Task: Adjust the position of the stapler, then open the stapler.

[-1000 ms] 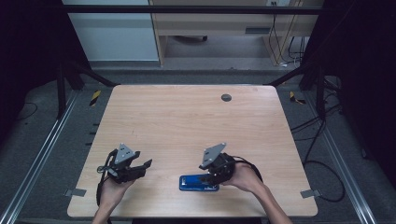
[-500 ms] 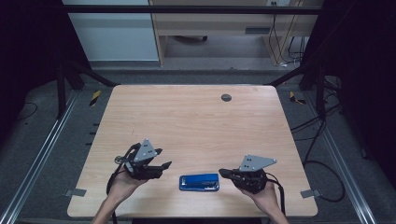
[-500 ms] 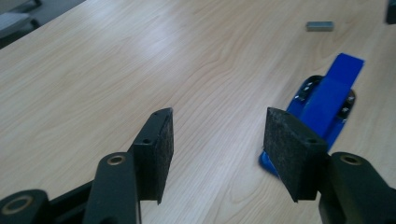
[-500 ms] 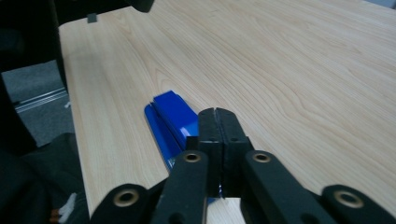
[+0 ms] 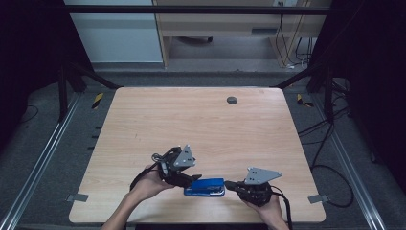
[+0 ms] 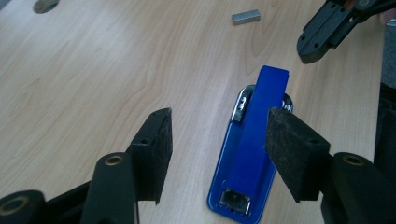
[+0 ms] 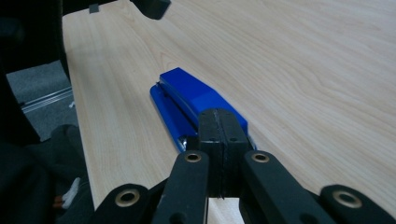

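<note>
High view has the blue stapler [image 5: 205,187] lying flat near the front edge of the wooden table [image 5: 201,124], right between the two hands. The left hand-held gripper [image 5: 191,178] sits at the stapler's left end, and the right hand-held gripper [image 5: 231,184] points at its right end.

From the left gripper view, the jaws stand wide apart, straddling the stapler's [image 6: 247,154] hinge end, with one pad off to the bare-wood side and the other over the stapler's edge, not pinching anything yet. A small grey metal block [image 6: 245,17] lies farther off on the table, maybe a strip of staples, hard to say.

The right gripper view shows its jaws pressed fully together with nothing between them, tip just at the nose of the stapler [image 7: 198,105].

So my read: this is the reach-and-line-up step. Next up, the left one needs to centre over the body and close to pin it, while the right probably has to open or prod the top arm.
</note>
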